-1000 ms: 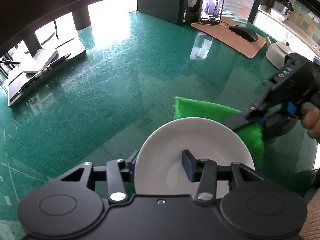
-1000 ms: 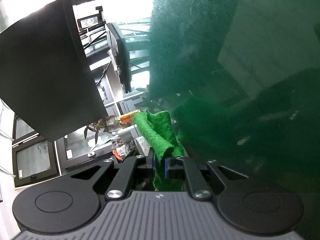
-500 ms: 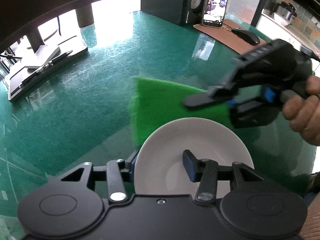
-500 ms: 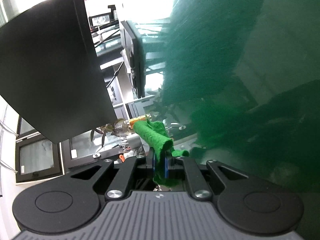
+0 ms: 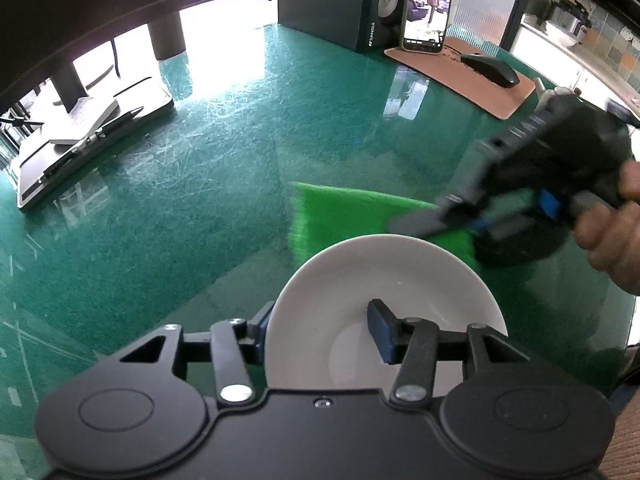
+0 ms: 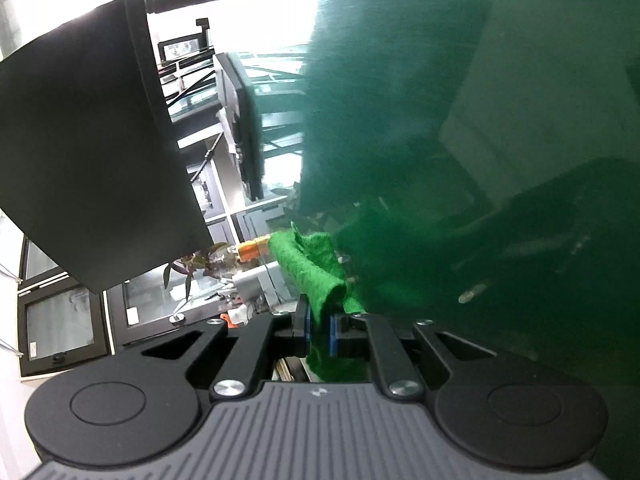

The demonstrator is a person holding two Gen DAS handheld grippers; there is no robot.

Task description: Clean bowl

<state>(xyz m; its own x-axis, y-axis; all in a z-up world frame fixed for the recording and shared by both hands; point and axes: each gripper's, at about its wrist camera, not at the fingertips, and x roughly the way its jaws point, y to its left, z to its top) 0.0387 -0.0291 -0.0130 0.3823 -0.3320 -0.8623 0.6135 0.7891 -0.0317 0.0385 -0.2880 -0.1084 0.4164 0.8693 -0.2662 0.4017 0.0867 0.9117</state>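
A white bowl (image 5: 400,272) sits on the green glass table (image 5: 200,200), right in front of my left gripper (image 5: 320,316). The left gripper's jaws straddle the bowl's near-left rim, one pad outside and one pad inside. They are opening, and the inner pad stands clear of the wall. Just behind the bowl's far rim, my right gripper (image 5: 420,222) holds a green cloth (image 5: 348,216) spread out. In the right wrist view the right gripper (image 6: 319,328) is shut on the folded cloth (image 6: 308,264).
At the back of the table stand a black speaker (image 5: 332,0) and a phone (image 5: 428,4), with a mouse (image 5: 490,68) on a brown mat (image 5: 480,88). A dark tray with a stand (image 5: 88,140) lies far left. A hand (image 5: 612,240) grips the right tool.
The right gripper lifted the green cloth from beside the bowl, swung it left behind the far rim, then drew it slightly back right. The left gripper's fingers spread a little.
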